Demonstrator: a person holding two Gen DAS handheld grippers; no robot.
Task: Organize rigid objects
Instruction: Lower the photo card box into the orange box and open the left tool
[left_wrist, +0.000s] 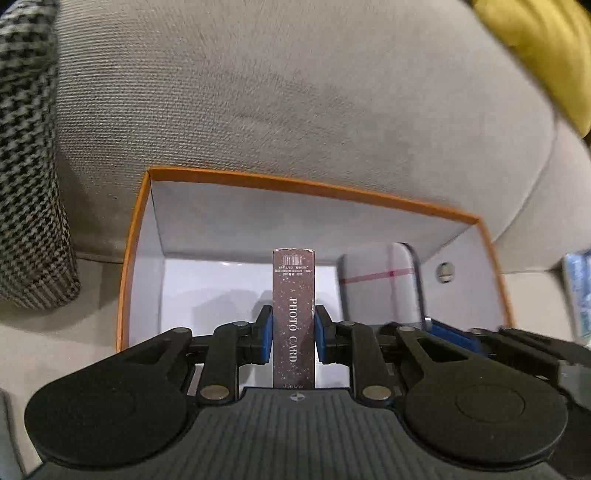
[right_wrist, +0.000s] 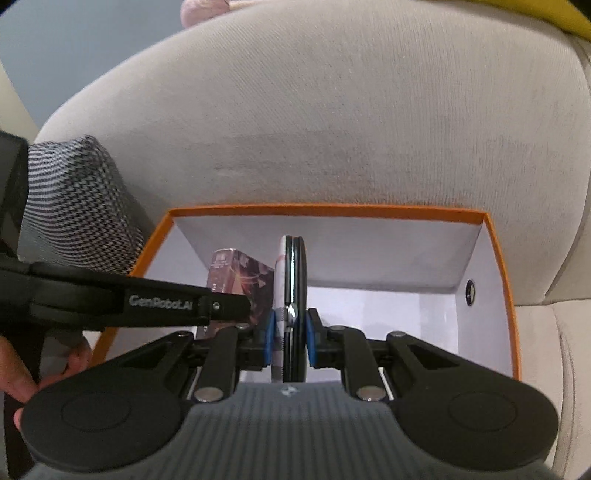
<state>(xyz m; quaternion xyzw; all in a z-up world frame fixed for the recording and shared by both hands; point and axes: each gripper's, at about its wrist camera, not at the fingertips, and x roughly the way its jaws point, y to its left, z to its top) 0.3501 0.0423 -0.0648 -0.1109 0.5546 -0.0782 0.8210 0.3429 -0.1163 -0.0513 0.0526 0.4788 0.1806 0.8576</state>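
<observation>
Left wrist: tongs (left_wrist: 294, 332) clamp photo-card box (left_wrist: 294, 317) inside orange-rimmed box (left_wrist: 317, 189).

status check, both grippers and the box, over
Left gripper shut on photo card box. Right gripper shut on flat white case. Both over the orange-rimmed box. Nothing blocking.

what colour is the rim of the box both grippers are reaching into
Orange. The box's rim is orange with a white interior, clearest in the right wrist view.
</observation>
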